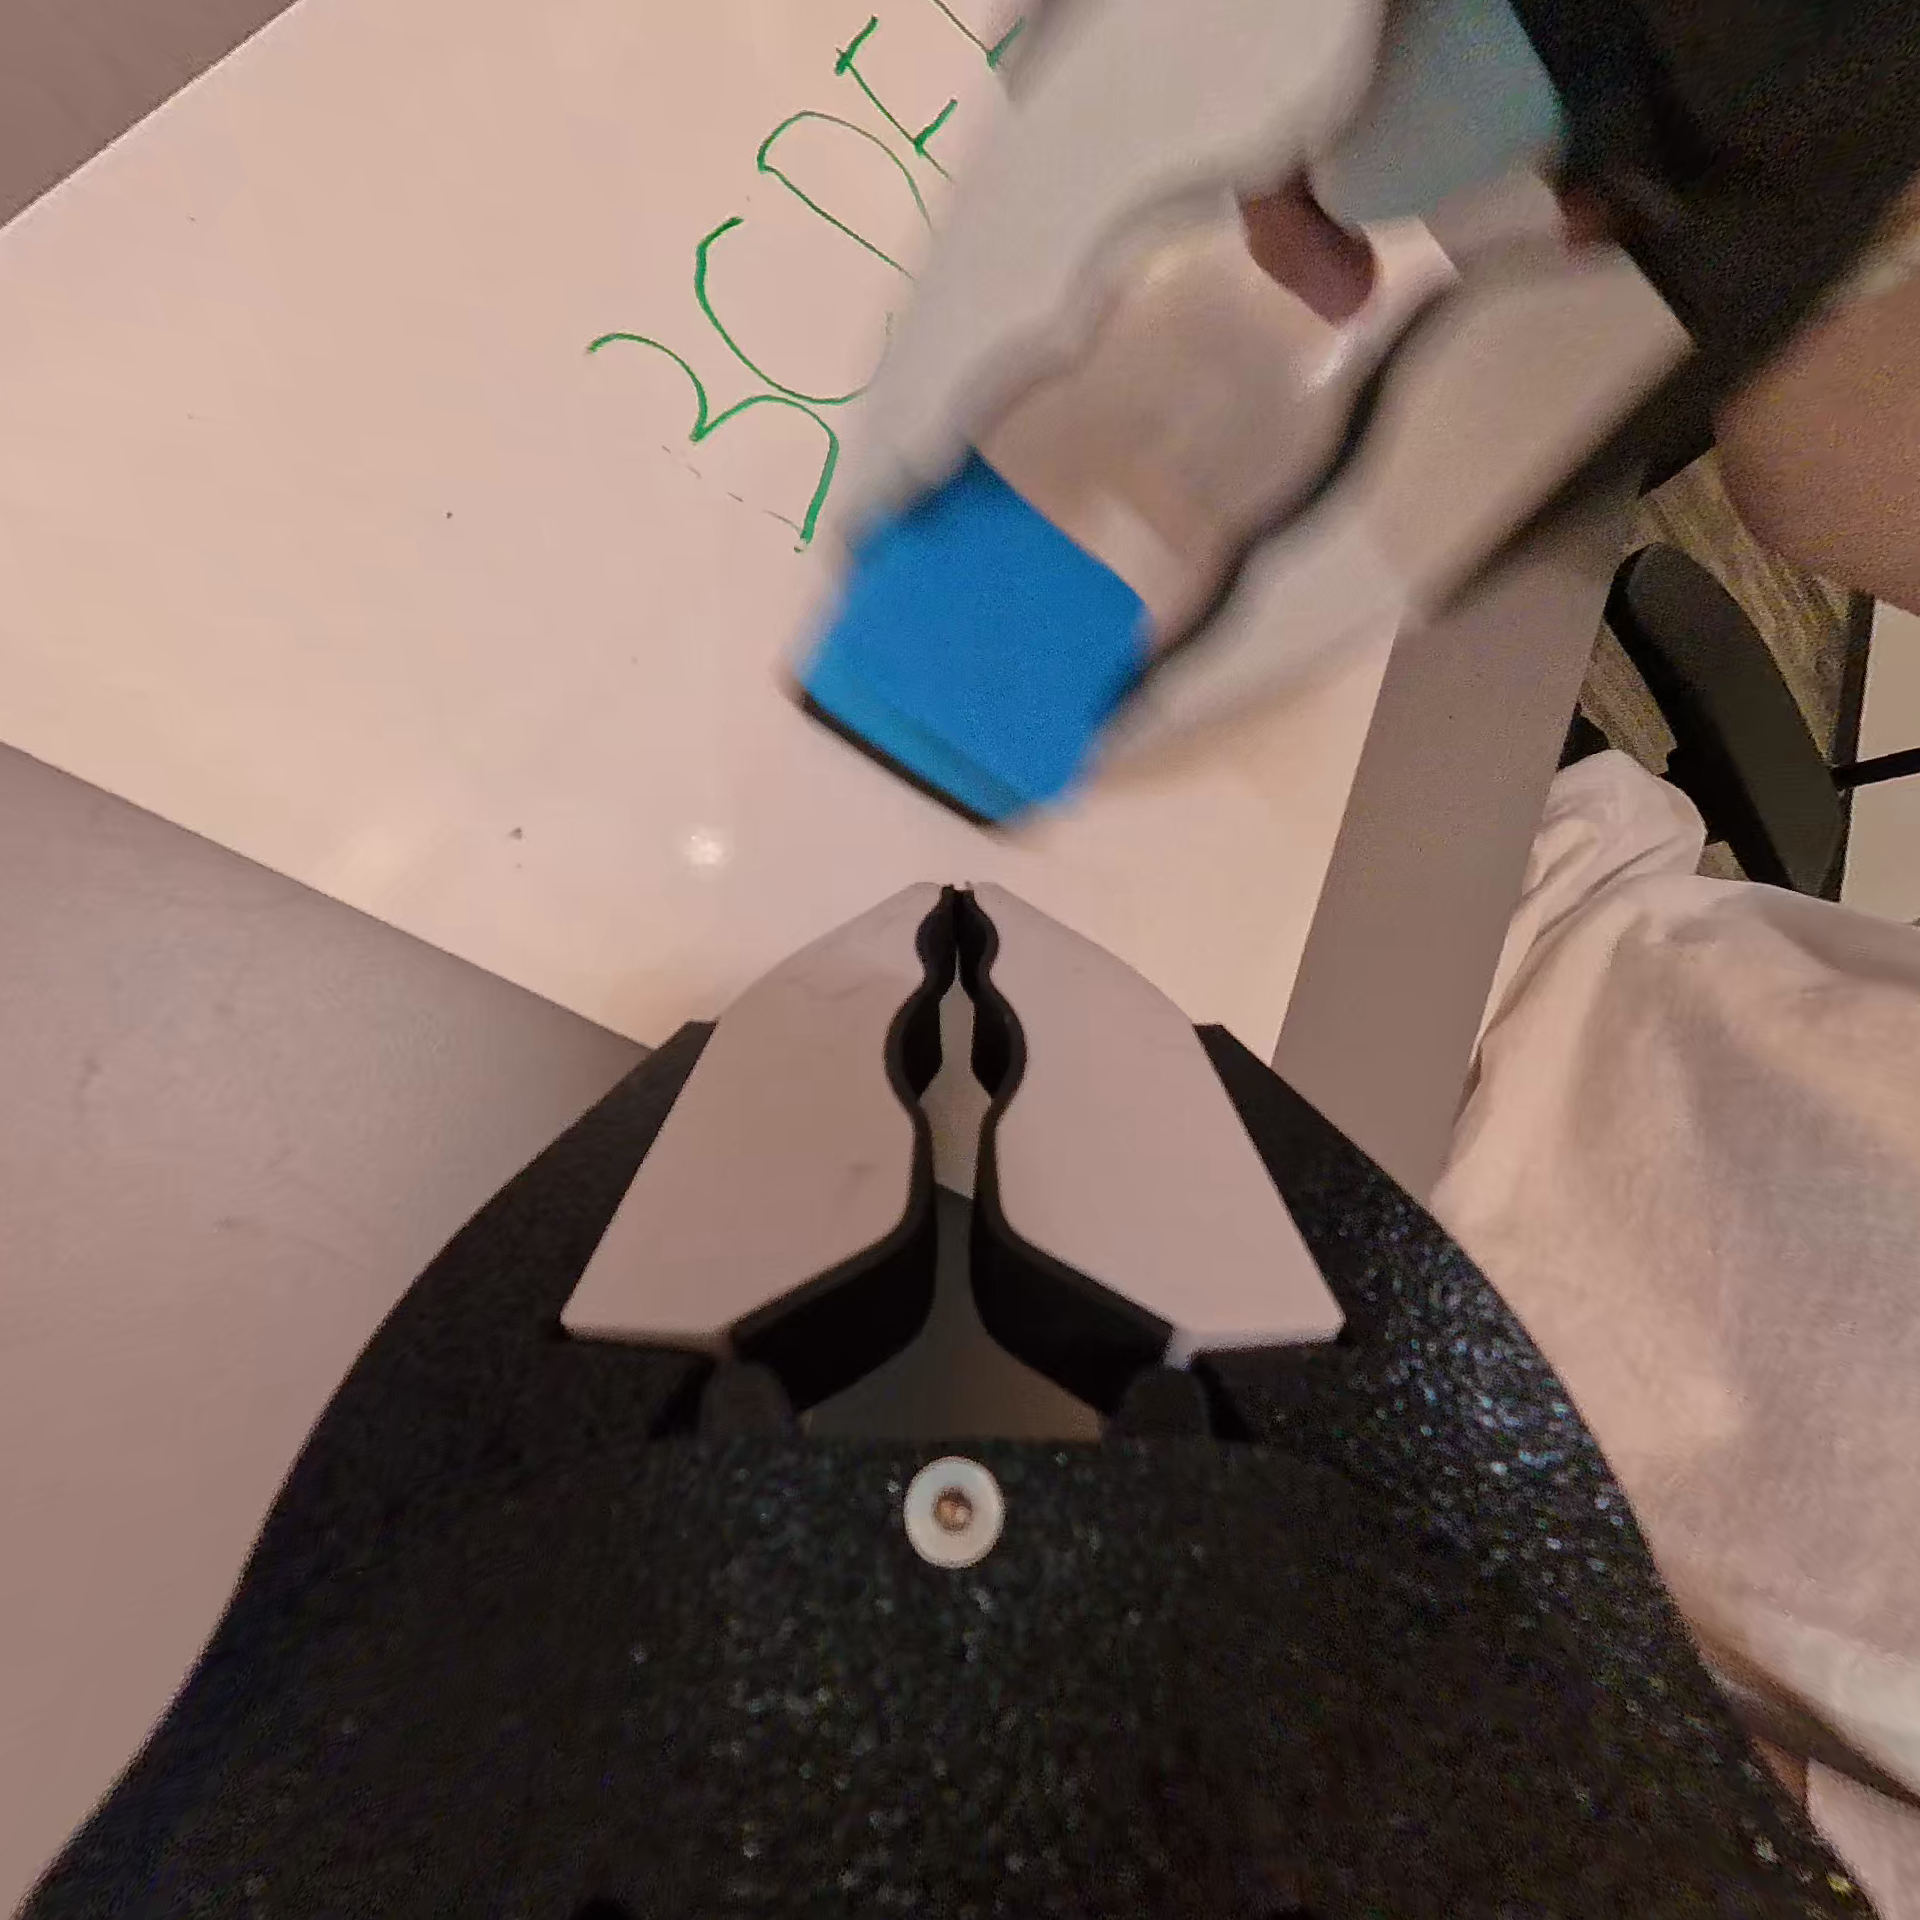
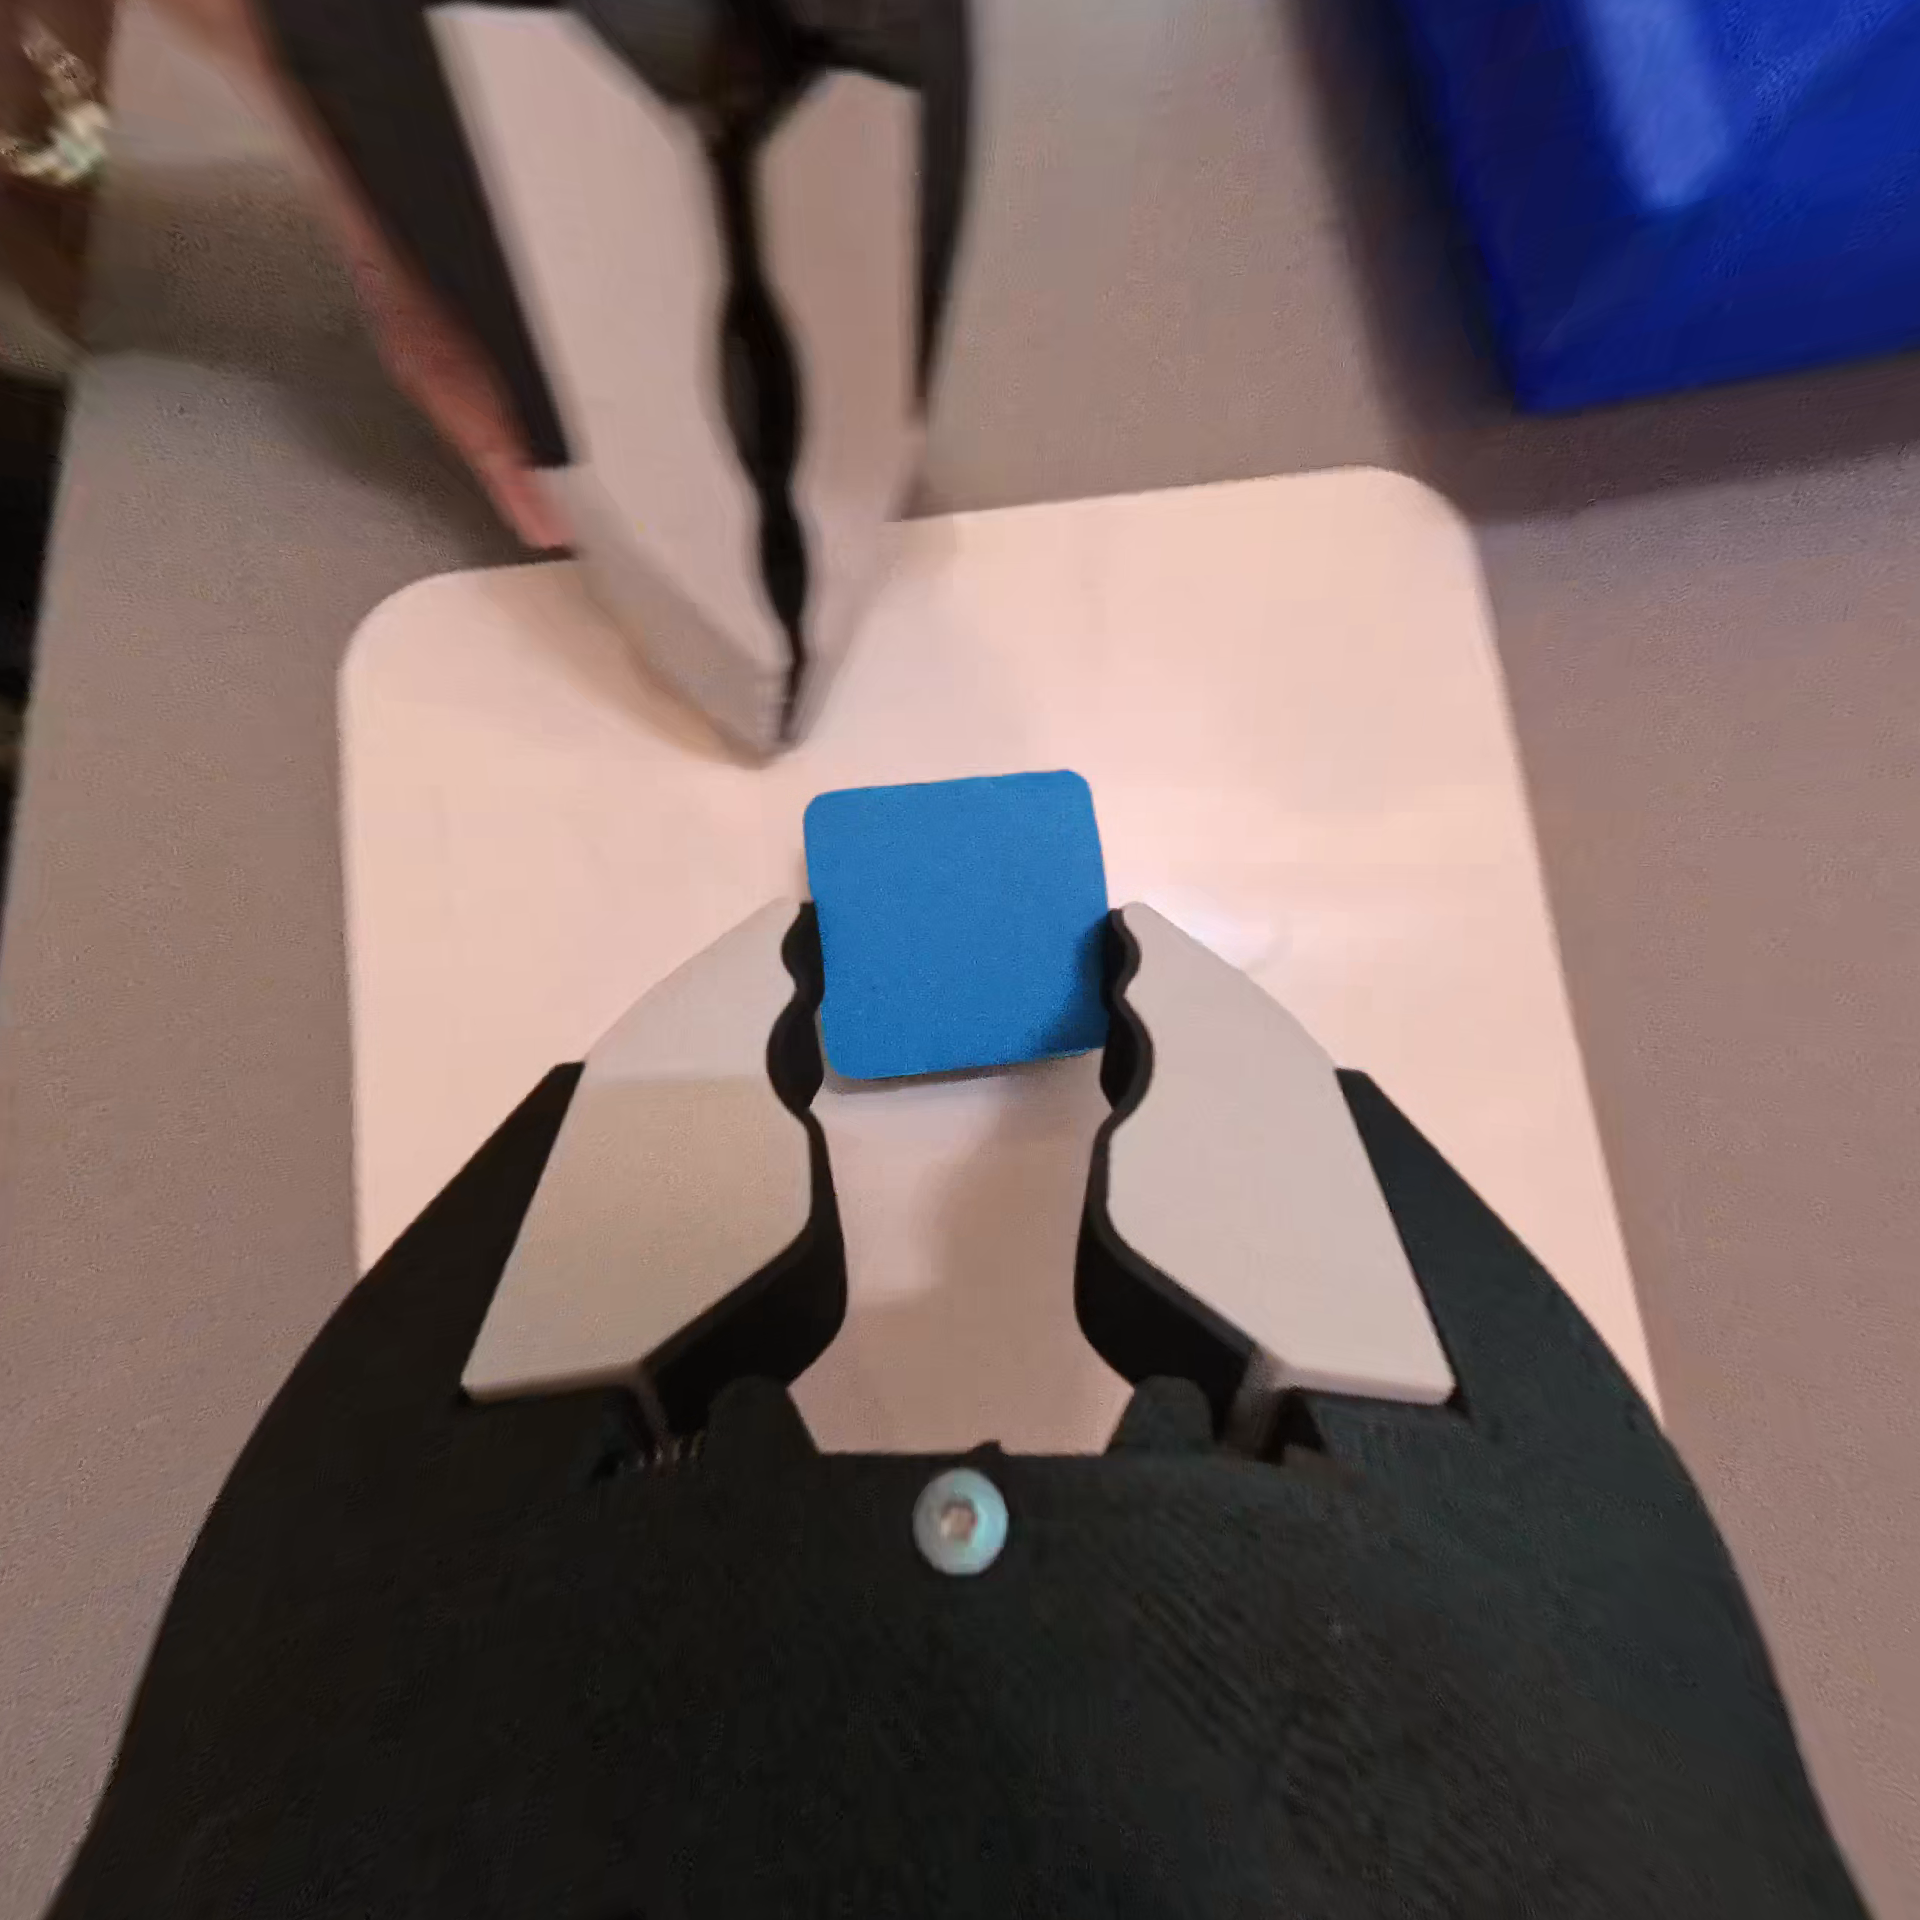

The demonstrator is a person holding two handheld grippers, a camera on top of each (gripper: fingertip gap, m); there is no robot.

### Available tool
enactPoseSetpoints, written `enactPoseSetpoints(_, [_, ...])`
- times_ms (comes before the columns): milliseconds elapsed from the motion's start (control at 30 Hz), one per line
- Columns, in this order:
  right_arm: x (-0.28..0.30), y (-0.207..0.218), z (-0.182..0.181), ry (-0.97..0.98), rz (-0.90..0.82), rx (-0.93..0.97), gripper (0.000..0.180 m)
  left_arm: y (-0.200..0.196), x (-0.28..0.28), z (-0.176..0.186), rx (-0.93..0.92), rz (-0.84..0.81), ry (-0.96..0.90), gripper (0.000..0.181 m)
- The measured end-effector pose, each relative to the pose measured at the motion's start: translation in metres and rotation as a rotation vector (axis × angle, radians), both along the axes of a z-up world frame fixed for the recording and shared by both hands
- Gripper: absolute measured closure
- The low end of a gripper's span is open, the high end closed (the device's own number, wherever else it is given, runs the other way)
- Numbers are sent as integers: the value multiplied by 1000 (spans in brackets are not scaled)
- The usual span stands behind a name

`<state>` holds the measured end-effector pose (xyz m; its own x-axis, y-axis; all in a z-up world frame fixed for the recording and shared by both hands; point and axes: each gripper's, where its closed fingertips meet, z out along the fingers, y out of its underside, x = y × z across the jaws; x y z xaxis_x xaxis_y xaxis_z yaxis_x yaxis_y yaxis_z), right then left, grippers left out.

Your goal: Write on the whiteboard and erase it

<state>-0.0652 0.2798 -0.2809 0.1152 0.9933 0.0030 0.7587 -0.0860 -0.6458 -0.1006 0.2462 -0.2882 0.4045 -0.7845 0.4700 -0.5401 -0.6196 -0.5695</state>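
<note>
A white whiteboard (image 1: 364,468) lies flat on the table and bears green marker writing (image 1: 790,312). My right gripper (image 2: 958,920) is shut on a square blue eraser (image 2: 951,852) and holds it flat against the board. In the left wrist view the eraser (image 1: 977,644) sits blurred at the near end of the writing, with the right gripper (image 1: 1039,561) above it. My left gripper (image 1: 961,894) is shut and empty, its tips at the board's near edge. In the right wrist view it (image 2: 784,717) touches the whiteboard (image 2: 1247,779) just beyond the eraser.
The board lies on a grey table (image 1: 208,1039). A blue bag or box (image 2: 1662,187) stands past the board's far right corner. Off the table's edge are a black chair (image 1: 1725,727) and a person's light clothing (image 1: 1714,1143).
</note>
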Motion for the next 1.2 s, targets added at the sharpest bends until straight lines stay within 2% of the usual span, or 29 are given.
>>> enactPoseSetpoints(100, [11, 59, -1, 70, -174, -18, 127, 0, 0, 0, -2, 0, -2, 181])
enactPoseSetpoints(167, [9, 68, -1, 53, -172, -45, 127, 0, 0, 0, -4, 5, -3, 181])
enactPoseSetpoints(200, [8, 65, -2, 22, -147, -20, 127, 0, 0, 0, -2, 4, -3, 181])
enactPoseSetpoints(300, [0, 14, -2, -10, 72, -39, 127, 0, 0, 0, 2, -2, 1, 181])
enactPoseSetpoints(367, [7, 8, -2, -11, 100, -40, 127, 0, 0, 0, 2, -4, 1, 181])
enactPoseSetpoints(400, [12, 22, -1, -1, 43, -19, 127, 0, 0, 0, -2, -3, 0, 181])
enactPoseSetpoints(433, [21, 48, -1, 6, -90, 30, 127, 0, 0, 0, -3, -3, 0, 181])
enactPoseSetpoints(467, [29, 67, -2, 37, -180, 29, 127, 0, 0, 0, -3, -4, 0, 181])
enactPoseSetpoints(500, [28, 71, -2, 103, -197, -33, 127, 0, 0, 0, -1, -4, 0, 181])
enactPoseSetpoints(567, [24, 60, -1, 107, -135, -34, 127, 0, 1, 0, 4, -2, 2, 181])
enactPoseSetpoints(633, [11, 18, -1, 64, 77, -60, 127, 0, 2, 0, 6, -3, 2, 181])
enactPoseSetpoints(700, [14, 14, -1, 0, 111, 0, 127, 0, 2, 0, 2, -3, 1, 181])
enactPoseSetpoints(733, [20, 23, -1, -3, 63, -1, 127, 1, 2, 0, -1, -2, 0, 181])
enactPoseSetpoints(800, [48, 68, -2, 37, -173, 9, 127, 1, 2, 0, 1, 0, 0, 181])
enactPoseSetpoints(867, [56, 76, 0, 190, -230, -96, 127, 1, 2, 0, 3, 2, 1, 181])
enactPoseSetpoints(900, [54, 64, 0, 195, -170, -90, 127, 1, 2, 0, 3, 2, 1, 181])
enactPoseSetpoints(967, [42, 14, 0, 131, 40, -85, 127, 2, 2, 0, 3, 5, 0, 181])
enactPoseSetpoints(1033, [46, -4, -1, 24, 121, -23, 127, 3, 3, 0, 7, 6, 1, 181])
enactPoseSetpoints(1067, [55, 5, -1, -3, 82, -23, 127, 3, 4, 0, 8, 6, 2, 181])
enactPoseSetpoints(1133, [85, 50, -3, 8, -155, -14, 127, 4, 5, 0, 15, 8, 4, 181])
enactPoseSetpoints(1200, [96, 64, 0, 145, -271, -119, 127, 4, 5, 0, 21, 9, 6, 181])
